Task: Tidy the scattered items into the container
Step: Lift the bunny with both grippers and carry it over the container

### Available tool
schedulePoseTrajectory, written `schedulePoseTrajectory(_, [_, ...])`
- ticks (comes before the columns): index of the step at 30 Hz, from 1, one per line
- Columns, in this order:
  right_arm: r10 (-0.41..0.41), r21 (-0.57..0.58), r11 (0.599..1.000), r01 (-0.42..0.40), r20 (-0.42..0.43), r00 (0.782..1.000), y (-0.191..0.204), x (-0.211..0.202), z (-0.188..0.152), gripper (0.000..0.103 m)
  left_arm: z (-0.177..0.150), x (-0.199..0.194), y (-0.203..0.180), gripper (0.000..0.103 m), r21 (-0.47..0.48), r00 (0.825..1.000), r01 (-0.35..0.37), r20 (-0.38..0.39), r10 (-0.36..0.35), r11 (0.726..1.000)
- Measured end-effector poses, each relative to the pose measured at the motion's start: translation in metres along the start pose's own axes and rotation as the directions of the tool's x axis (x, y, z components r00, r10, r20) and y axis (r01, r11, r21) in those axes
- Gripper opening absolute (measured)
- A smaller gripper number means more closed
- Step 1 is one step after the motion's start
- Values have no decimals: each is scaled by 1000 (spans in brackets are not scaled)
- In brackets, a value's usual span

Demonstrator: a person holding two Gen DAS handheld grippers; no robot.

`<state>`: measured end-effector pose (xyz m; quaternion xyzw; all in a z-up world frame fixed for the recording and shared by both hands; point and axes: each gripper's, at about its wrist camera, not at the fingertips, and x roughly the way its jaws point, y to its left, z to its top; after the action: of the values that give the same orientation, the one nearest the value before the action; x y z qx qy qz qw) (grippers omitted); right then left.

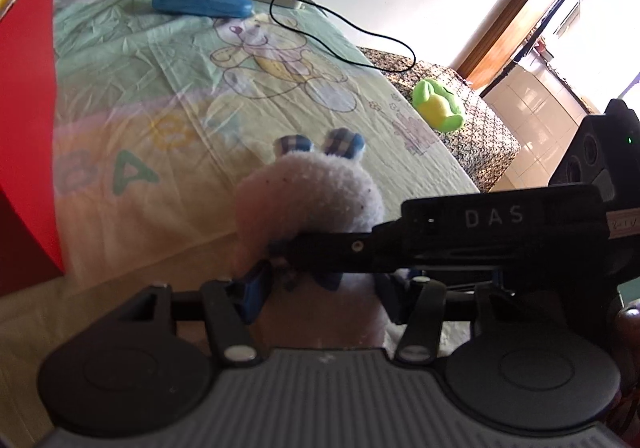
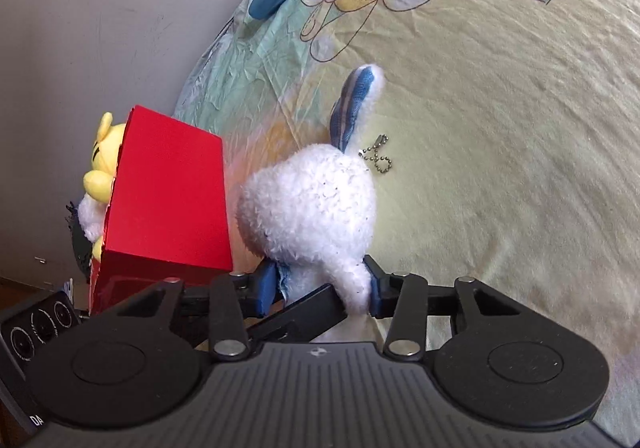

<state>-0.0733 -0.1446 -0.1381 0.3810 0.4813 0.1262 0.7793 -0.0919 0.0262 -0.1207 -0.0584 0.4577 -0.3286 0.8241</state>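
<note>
Two grippers on one white plush bunny (image 2: 308, 200), mid-frame, right of the red box (image 2: 168, 200).
Left gripper (image 1: 320, 288) and right gripper (image 2: 320, 288) both pinch its body. "DAS" reads at center right; sheet (image 1: 132, 96) says "BA".

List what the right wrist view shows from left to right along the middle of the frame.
yellow plush toy → red box → white plush bunny → ball chain → bare stretch of the printed sheet.
</note>
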Motion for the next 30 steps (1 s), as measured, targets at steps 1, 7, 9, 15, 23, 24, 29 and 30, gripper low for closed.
schedulePoseTrajectory(1, [1, -4, 1000, -1, -7, 1000, 2, -2, -3, 44, -2, -4, 2, 56, -4, 1000, 9, -1, -9, 1000])
schedulePoseTrajectory(7, [7, -79, 997, -14, -87, 996, 38, 5, -30, 44, -27, -50, 17, 56, 54, 1000, 21, -2, -21, 998])
schedulePoseTrajectory(9, [0, -124, 992, -14, -116, 993, 57, 12, -43, 44, -39, -70, 28, 56, 74, 1000, 18, -6, -18, 997])
schedulePoseTrajectory(15, [-70, -281, 960, 13, -193, 979, 124, 48, -86, 44, -66, -120, 70, 56, 59, 999, -10, -37, 13, 998])
schedulePoseTrajectory(23, [-57, -334, 942, -33, -253, 966, 188, 90, -121, 44, -92, -184, 120, 56, 13, 998, -71, 1, 71, 997])
schedulePoseTrajectory(24, [-55, -345, 938, -39, -258, 965, 196, 96, -126, 44, -94, -191, 125, 56, 12, 997, -80, 4, 80, 997])
schedulePoseTrajectory(29, [-41, -388, 919, -69, -269, 962, 228, 115, -142, 44, -101, -220, 145, 56, 27, 991, -131, 24, 131, 991])
schedulePoseTrajectory(30, [-37, -399, 914, -76, -268, 963, 234, 117, -145, 44, -102, -226, 148, 56, 32, 990, -141, 33, 140, 990])
